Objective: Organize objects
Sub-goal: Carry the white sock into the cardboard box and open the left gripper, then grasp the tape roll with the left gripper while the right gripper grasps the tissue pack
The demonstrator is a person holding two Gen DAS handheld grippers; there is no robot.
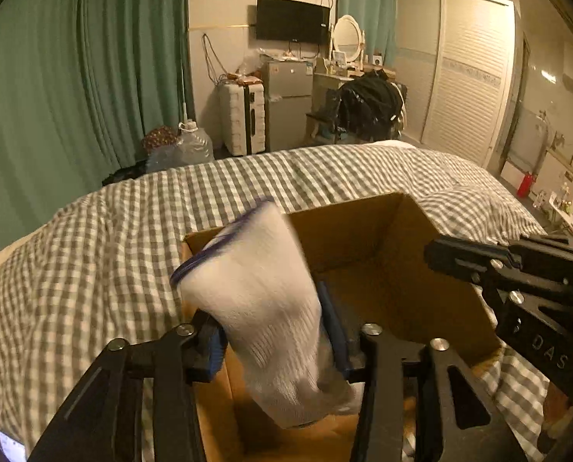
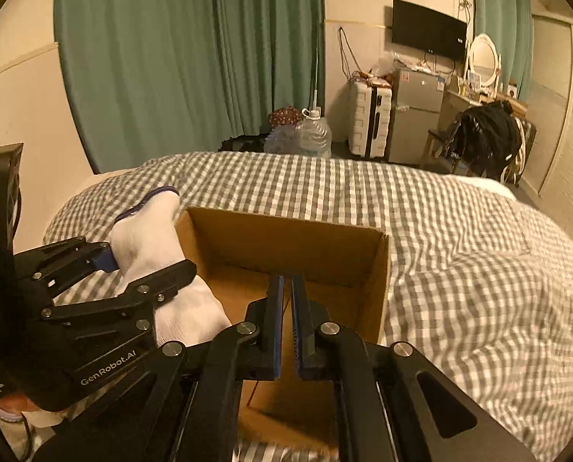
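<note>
Sock: white sock (image 1: 263, 308) with a purple-blue cuff, pinched across its middle by the left gripper (image 1: 276, 340). It sits over the near-left part of the cardboard box (image 1: 382, 238), cuff end poking up past the left wall, toe end drooping down toward the inside. A bit blurry in the left view, so I can't say more about its shape.

Left tongs: squeezed onto the sock from both sides, blue pads pressed into the fabric.

Right tongs: right gripper (image 2: 286, 319) has its two fingers pressed nearly together with just a thin slit between them, nothing in there. It hangs just over the near edge of the box, pointing across it.

Box: open top, plain brown, sitting on the bed. From the right view the floor of it looks bare as far as I can see; the near part is hidden behind the grippers.

Step in hand: looks to me like the drop-off part, sock carried to the box and about to go in.

Next move: I'd guess lower the left one a touch so the toe clears the wall, then let go. Cuff is hanging outside the left wall, so it could snag or flop over the rim if released too early.

Bed: grey-and-white checked duvet (image 2: 459, 231) all around the box.

Further back: green curtains (image 2: 178, 57), white suitcase (image 2: 369, 119), small silver fridge (image 2: 417, 115), wall TV (image 2: 428, 29).
</note>
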